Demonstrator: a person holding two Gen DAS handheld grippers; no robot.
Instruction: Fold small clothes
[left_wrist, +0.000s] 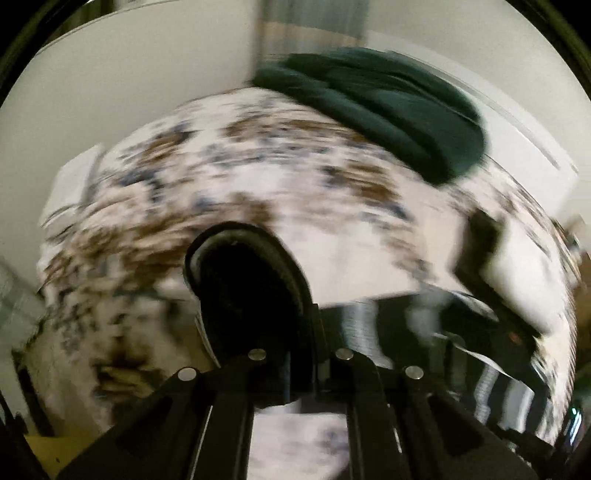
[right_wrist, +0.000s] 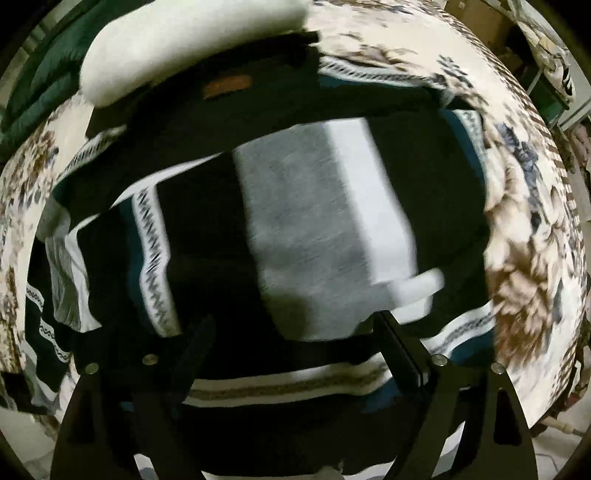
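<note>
Two grippers are working here, and you are carrying them very differently. Your right gripper (right_wrist: 291, 332) is hovering with its jaws spread wide and nothing between them, directly over the black knitted garment with white zigzag bands and teal edging (right_wrist: 184, 206). A grey-and-white folded cloth panel (right_wrist: 325, 229) is lying on that garment, reaching from your fingertips toward twelve o'clock, its long axis running roughly six to twelve and leaning slightly toward eleven. The white padded sleeve (right_wrist: 177, 44) is resting across the garment's far end at eleven o'clock.

Your left gripper (left_wrist: 280, 295) is blurring badly; only one dark rounded finger (left_wrist: 247, 288) is showing clearly, so I cannot tell whether its jaws are parted or closed. Ahead of it the floral brown-and-blue bedspread (left_wrist: 258, 166) is spreading out, with a dark green quilted blanket (left_wrist: 388, 110) at one o'clock. The striped garment is sitting at its four o'clock, so your right hand is nearer, and the next fold probably belongs to it.
</note>
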